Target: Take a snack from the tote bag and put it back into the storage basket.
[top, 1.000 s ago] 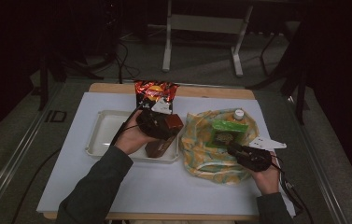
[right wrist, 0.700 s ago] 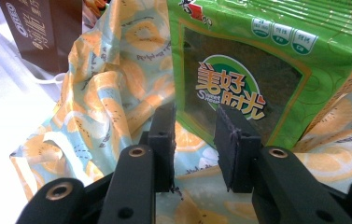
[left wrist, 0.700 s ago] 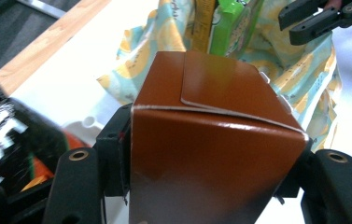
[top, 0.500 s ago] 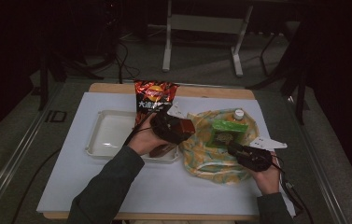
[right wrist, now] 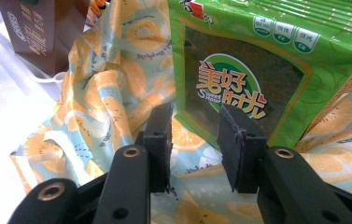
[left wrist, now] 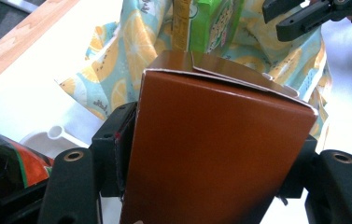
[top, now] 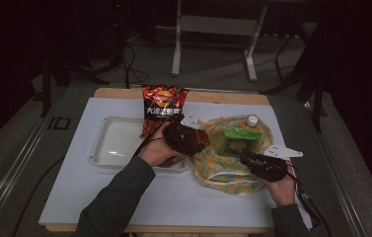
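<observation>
My left gripper [top: 189, 140] is shut on a brown carton [top: 202, 138], held above the right end of the white tray [top: 117, 143], at the edge of the orange-print cloth bag [top: 223, 170]. In the left gripper view the carton [left wrist: 220, 116] stands gripped between both jaws. A green snack packet [top: 241, 140] stands upright on the cloth. My right gripper [top: 261, 164] hovers just in front of it, open. In the right gripper view its fingertips [right wrist: 236, 140] stand apart with nothing between them, and the packet [right wrist: 257, 70] is just beyond.
A red chips bag [top: 164, 104] stands behind the tray. A white bottle cap [top: 252, 120] pokes up behind the green packet. The white mat [top: 139, 197] covers the wooden table, and floor and stand legs lie past its far edge.
My left gripper has carried the brown carton from over the tray to the right, up to the cloth bag. The right gripper has stayed in place.
</observation>
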Action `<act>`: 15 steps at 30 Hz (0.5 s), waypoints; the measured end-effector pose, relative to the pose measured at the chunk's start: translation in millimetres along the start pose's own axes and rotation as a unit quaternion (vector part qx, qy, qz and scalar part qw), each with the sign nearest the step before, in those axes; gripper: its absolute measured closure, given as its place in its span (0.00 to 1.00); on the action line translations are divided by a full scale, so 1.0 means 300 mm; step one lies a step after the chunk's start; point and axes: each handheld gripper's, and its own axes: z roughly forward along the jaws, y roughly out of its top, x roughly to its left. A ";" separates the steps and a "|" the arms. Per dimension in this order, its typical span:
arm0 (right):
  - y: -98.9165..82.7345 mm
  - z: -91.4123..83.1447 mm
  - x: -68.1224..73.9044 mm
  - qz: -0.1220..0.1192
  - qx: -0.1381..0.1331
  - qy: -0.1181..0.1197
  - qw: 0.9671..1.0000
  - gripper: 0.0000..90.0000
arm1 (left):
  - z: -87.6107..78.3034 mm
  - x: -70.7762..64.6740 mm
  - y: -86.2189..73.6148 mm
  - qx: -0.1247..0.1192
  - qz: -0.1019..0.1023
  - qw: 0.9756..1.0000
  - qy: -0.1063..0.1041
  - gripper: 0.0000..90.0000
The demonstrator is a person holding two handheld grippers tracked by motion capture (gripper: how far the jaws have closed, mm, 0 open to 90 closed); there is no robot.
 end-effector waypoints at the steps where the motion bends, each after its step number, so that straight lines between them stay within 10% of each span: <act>1: 0.000 -0.001 0.000 0.000 0.000 0.000 1.000 0.72 | 0.000 0.000 -0.003 -0.003 -0.001 1.000 -0.001 0.40; 15: -0.001 0.003 0.001 -0.001 0.001 0.002 1.000 0.72 | -0.009 0.011 -0.031 -0.016 -0.013 1.000 -0.011 0.39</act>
